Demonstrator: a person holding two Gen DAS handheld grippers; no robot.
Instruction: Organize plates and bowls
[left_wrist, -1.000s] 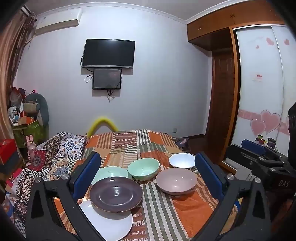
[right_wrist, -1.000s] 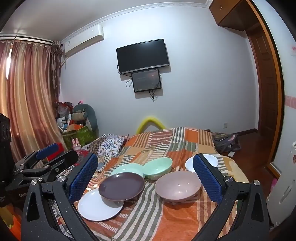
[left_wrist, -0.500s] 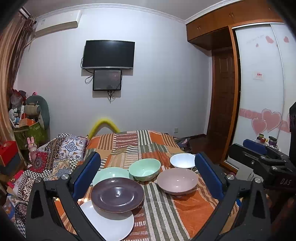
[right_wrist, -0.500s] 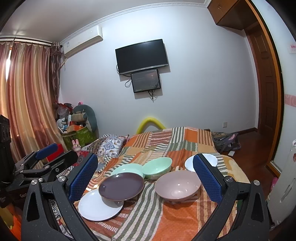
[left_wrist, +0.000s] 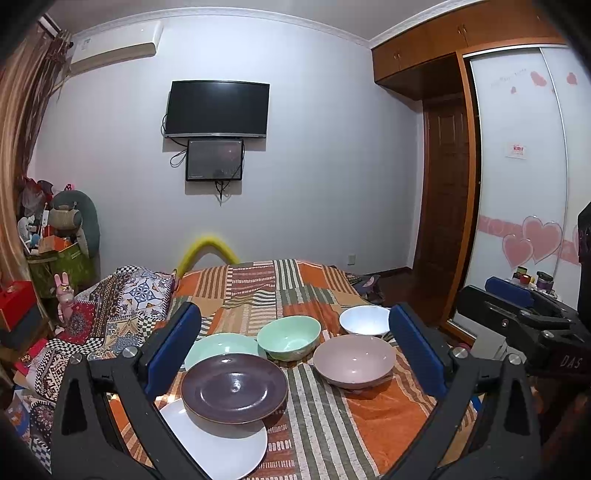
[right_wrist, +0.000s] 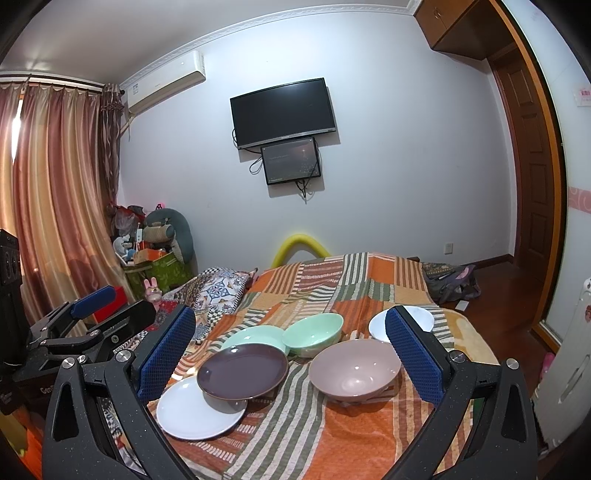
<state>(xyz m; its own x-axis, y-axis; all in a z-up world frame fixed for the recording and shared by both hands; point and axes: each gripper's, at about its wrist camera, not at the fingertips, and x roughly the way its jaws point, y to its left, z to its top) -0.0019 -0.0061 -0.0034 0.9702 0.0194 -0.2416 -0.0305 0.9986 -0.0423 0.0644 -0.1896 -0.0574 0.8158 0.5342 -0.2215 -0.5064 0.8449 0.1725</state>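
Observation:
Several dishes lie on the striped orange bedspread (left_wrist: 388, 424) of a bed. A dark purple plate (left_wrist: 234, 391) rests partly on a white plate (left_wrist: 221, 446), with a mint green plate (left_wrist: 221, 345) behind them. To the right are a green bowl (left_wrist: 289, 336), a pink bowl (left_wrist: 354, 360) and a white bowl (left_wrist: 364, 320). My left gripper (left_wrist: 294, 314) hovers open above the near edge and holds nothing. In the right wrist view the purple plate (right_wrist: 242, 371), pink bowl (right_wrist: 354, 369) and green bowl (right_wrist: 314, 332) sit ahead of my open, empty right gripper (right_wrist: 290, 317).
A patterned quilt (left_wrist: 125, 299) lies left of the dishes. Clutter and a green box (right_wrist: 159, 273) stand by the curtain. A wardrobe with sliding doors (left_wrist: 517, 184) and a wooden door are on the right. A television (left_wrist: 217, 109) hangs on the far wall.
Both views have drifted only slightly. The dishes have not moved, and both grippers stay open.

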